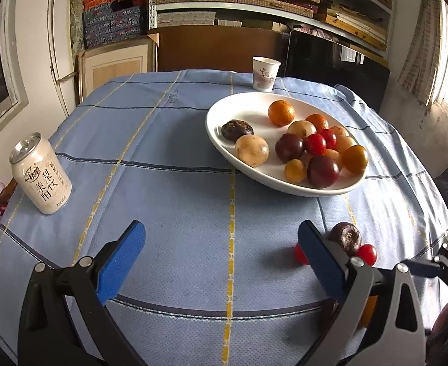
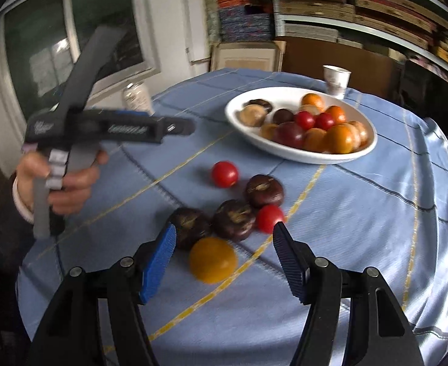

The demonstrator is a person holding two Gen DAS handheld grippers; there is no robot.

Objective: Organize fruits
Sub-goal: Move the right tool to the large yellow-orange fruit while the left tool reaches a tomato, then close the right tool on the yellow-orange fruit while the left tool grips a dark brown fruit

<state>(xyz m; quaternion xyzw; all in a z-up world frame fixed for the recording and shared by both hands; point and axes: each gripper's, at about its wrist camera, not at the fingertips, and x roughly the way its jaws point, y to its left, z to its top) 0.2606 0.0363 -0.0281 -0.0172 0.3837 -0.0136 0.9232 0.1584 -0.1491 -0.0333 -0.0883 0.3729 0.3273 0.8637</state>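
A white oval plate [image 1: 221,122] holds several fruits; it also shows in the right wrist view [image 2: 242,116]. Loose on the blue checked cloth lie an orange-yellow fruit [image 2: 213,260], three dark purple fruits [image 2: 234,219] and two red tomatoes [image 2: 224,174]. My right gripper [image 2: 224,253] is open, empty, its fingers on either side of the orange-yellow fruit, just above it. My left gripper [image 1: 222,244] is open and empty over bare cloth, left of a dark fruit [image 1: 345,237] and a tomato [image 1: 366,253]. The left gripper also shows in the right wrist view [image 2: 175,128], held in a hand.
A white drink can [image 1: 41,177] stands at the left of the table. A paper cup [image 1: 265,73] stands behind the plate. Shelves of boxes fill the back wall. The round table's edge curves close on all sides.
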